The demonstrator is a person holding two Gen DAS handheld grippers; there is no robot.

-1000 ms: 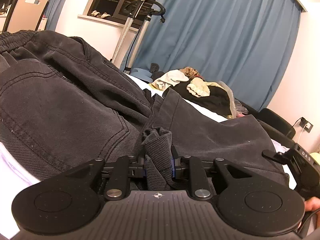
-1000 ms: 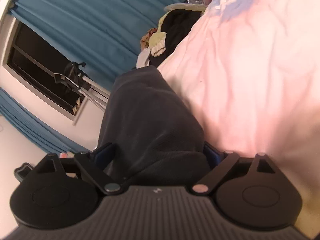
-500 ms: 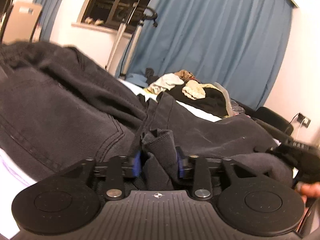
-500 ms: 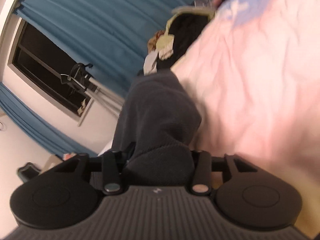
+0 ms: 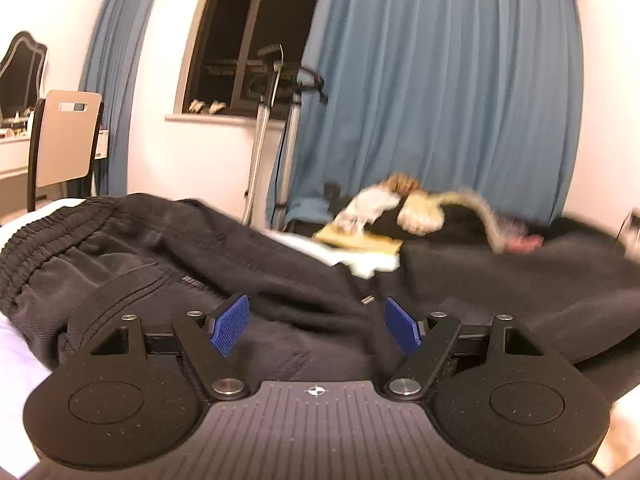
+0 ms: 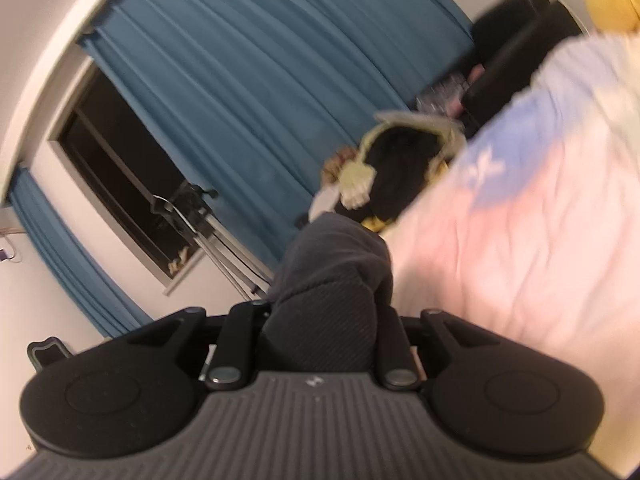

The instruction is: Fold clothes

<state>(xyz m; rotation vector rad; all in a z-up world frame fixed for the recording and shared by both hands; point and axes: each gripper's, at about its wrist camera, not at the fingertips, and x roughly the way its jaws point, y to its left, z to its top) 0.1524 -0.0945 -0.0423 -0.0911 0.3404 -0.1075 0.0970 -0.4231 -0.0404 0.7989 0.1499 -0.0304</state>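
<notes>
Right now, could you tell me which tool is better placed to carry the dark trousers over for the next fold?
The right tool, probably: it is closing on a bunch of the dark trousers. The left tool is opening, with nothing between its pads.

The trousers are of dark cloth with a fine twill weave, matt, with a gathered elastic waistband. The left gripper is of matt black plastic with ribbed blue pads and shiny metal screws. The right gripper has the same grainy black plastic. The curtain is smooth blue cloth. The bedsheet is soft, wrinkled pink cloth.
</notes>
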